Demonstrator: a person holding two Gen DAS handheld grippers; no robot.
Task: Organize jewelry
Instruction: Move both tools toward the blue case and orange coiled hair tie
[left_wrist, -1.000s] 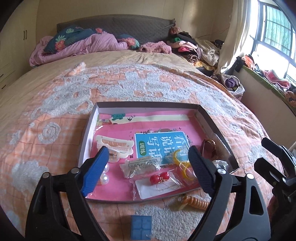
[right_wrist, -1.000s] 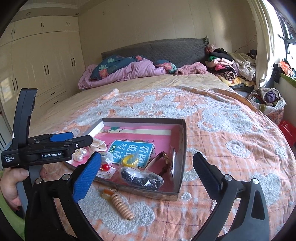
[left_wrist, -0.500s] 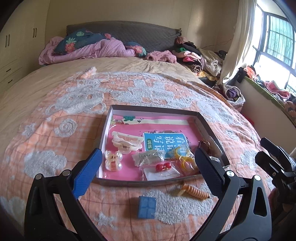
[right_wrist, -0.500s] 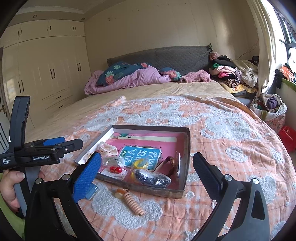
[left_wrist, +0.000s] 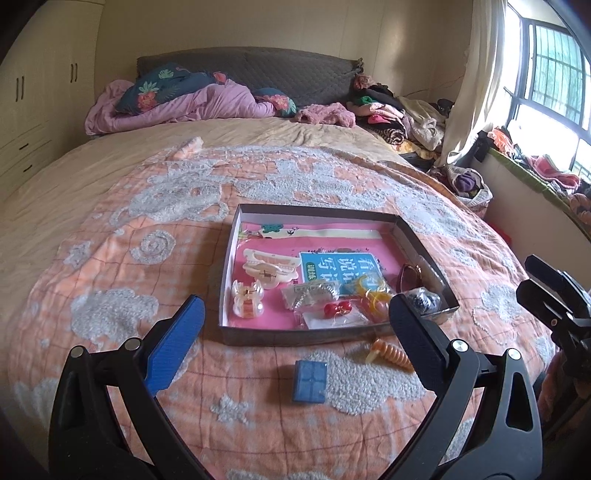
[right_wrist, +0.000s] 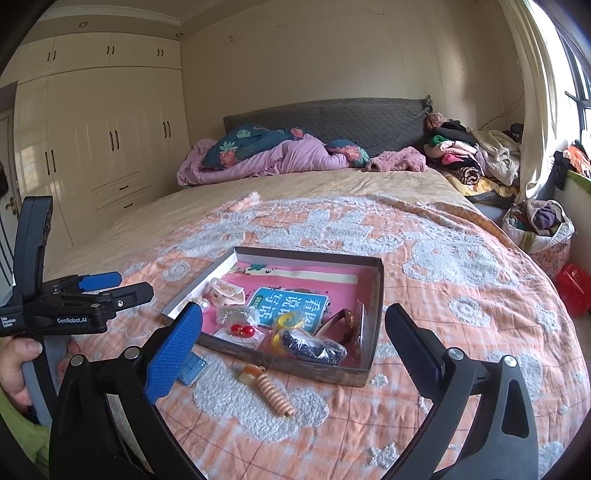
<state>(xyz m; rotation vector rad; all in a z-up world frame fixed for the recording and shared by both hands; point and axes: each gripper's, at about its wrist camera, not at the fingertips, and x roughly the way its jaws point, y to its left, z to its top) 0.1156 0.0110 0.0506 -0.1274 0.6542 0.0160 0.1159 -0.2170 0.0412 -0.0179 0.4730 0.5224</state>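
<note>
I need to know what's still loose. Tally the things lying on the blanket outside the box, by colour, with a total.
Blue: 1, the small blue square case, near the front wall of the box.
Orange: 1, the orange spiral hair tie, also by that wall.
Total: 2.
A small pink thing lies far up the bed; too blurred to name, not counted.

Daylit bedroom, even exposure, sharp focus.
Light enters from the window (left_wrist: 554, 70) at right, overexposed there; soft shadows on the bed (left_wrist: 258, 177); strong fisheye curvature and dark vignetting at corners.
</note>
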